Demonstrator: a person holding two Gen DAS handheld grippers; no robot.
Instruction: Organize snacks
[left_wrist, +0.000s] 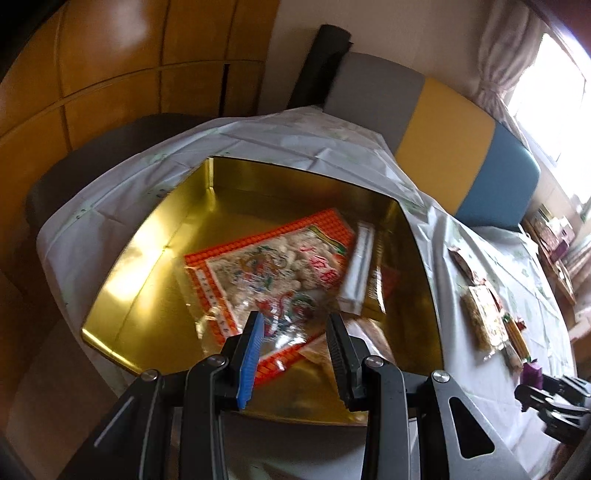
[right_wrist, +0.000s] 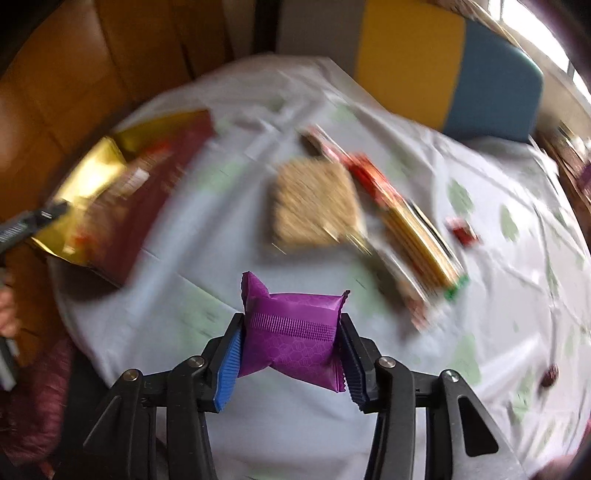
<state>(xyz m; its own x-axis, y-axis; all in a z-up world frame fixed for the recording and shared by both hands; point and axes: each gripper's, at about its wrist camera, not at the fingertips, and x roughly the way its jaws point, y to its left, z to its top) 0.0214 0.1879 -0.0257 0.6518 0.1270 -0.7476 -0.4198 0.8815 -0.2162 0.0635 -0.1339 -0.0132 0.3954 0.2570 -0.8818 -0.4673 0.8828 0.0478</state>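
A gold-lined box (left_wrist: 147, 258) sits on the white-clothed table (left_wrist: 480, 369). In it lie a large orange-bordered snack bag (left_wrist: 266, 269) and a white-and-gold packet (left_wrist: 360, 266). My left gripper (left_wrist: 295, 332) is open and empty just above the bag's near edge. My right gripper (right_wrist: 291, 332) is shut on a small purple snack packet (right_wrist: 291, 332), held above the table (right_wrist: 184, 258). The box (right_wrist: 92, 184) is at the left in the right wrist view, blurred. The right gripper (left_wrist: 554, 402) with the purple packet (left_wrist: 532, 373) shows at the far right in the left wrist view.
Loose snacks lie on the table: a tan cracker pack (right_wrist: 314, 199), red and yellow packets (right_wrist: 406, 218), a small red candy (right_wrist: 461, 229). They show in the left wrist view (left_wrist: 487, 314) too. A grey, yellow and blue bench (left_wrist: 443, 140) stands behind the table.
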